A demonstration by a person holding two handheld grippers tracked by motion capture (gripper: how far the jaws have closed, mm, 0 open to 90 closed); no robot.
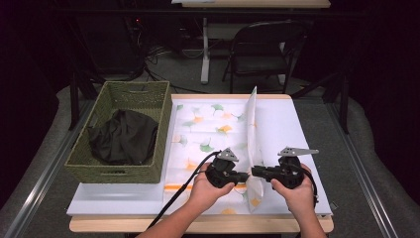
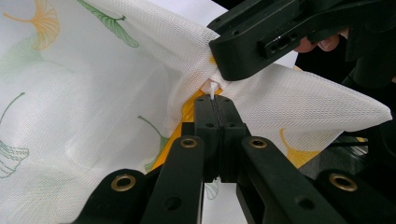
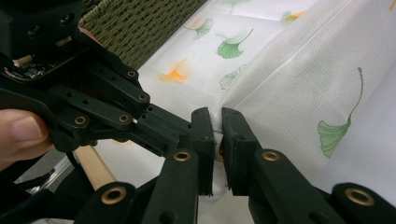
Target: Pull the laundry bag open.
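A white mesh cloth [image 1: 213, 126] printed with green and orange ginkgo leaves lies spread on the table. A fold of it [image 1: 252, 124] stands up as a ridge running from front to back. My left gripper [image 1: 244, 176] is shut on the cloth's near edge [image 2: 211, 88], where the fabric bunches. My right gripper [image 1: 254, 172] faces it from the right, tip to tip, and pinches the same edge [image 3: 217, 123] between its pads. Each gripper is held in a hand near the table's front.
A green wicker basket [image 1: 141, 94] holding a dark crumpled cloth [image 1: 124, 136] stands at the table's left. A white board [image 1: 282, 119] lies under the printed cloth. A folding chair [image 1: 262, 49] and desk legs stand on the floor beyond the table.
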